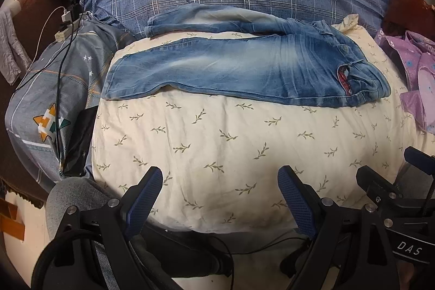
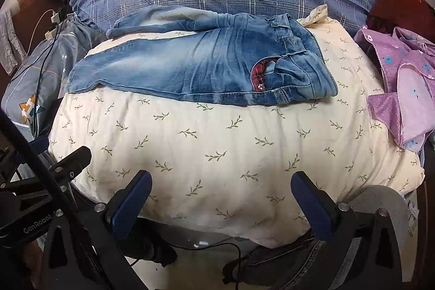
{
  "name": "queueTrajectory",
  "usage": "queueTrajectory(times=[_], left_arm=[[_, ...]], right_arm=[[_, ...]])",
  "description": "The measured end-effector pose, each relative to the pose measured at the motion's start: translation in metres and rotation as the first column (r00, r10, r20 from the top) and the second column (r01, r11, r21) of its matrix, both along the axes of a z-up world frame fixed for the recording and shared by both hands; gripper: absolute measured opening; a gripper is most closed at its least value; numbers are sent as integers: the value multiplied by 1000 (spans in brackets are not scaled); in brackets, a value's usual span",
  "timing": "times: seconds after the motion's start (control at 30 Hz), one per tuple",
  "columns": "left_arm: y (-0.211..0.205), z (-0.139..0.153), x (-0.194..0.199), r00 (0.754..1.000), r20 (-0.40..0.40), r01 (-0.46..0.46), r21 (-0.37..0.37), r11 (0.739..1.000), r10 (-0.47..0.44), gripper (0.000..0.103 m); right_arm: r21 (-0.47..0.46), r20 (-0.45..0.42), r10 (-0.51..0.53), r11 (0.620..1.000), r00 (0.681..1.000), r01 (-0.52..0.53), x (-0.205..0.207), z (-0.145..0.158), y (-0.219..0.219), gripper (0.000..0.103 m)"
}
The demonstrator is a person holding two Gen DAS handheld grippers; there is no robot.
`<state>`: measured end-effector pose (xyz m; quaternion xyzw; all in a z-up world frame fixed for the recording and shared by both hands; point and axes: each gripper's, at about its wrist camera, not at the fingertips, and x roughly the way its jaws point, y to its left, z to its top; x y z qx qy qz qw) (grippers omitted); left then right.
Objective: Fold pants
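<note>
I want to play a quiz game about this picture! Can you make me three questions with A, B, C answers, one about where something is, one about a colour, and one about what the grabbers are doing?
1. Where do the jeans lie?
A. on the cream leaf-print cover
B. on the floor
C. in a basket

2. What colour is the cloth to the right of the jeans?
A. green
B. purple
C. orange

3. How are the left gripper and right gripper?
A. both shut on the jeans
B. one holds a sock
C. both open, holding nothing

Answers: 1 A, jeans spread across the cover. 2 B, purple with flowers. 3 C, the fingers stand apart, short of the jeans.
</note>
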<state>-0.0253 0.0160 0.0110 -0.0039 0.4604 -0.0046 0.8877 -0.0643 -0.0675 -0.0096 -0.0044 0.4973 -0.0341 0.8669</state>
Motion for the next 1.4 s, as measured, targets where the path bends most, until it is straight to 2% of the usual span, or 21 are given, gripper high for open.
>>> queueTrajectory(times=[0.57,1.17,1.4], left_arm=[[-6,-7,13,1000,-31,6,24,1000,-5,87],[-13,-26,44,997,-77,13,27,1000,-10,87],[-9,-36,65,993,-118,17,-42,999,-22,87]], right_arm=[[0,-13,-11,1000,1000,11,8,-8,-5,102],[13,-43,-33,999,999,34,26,-23,-16,102],[67,-32,-79,994,996,81,37,-25,-37,102]])
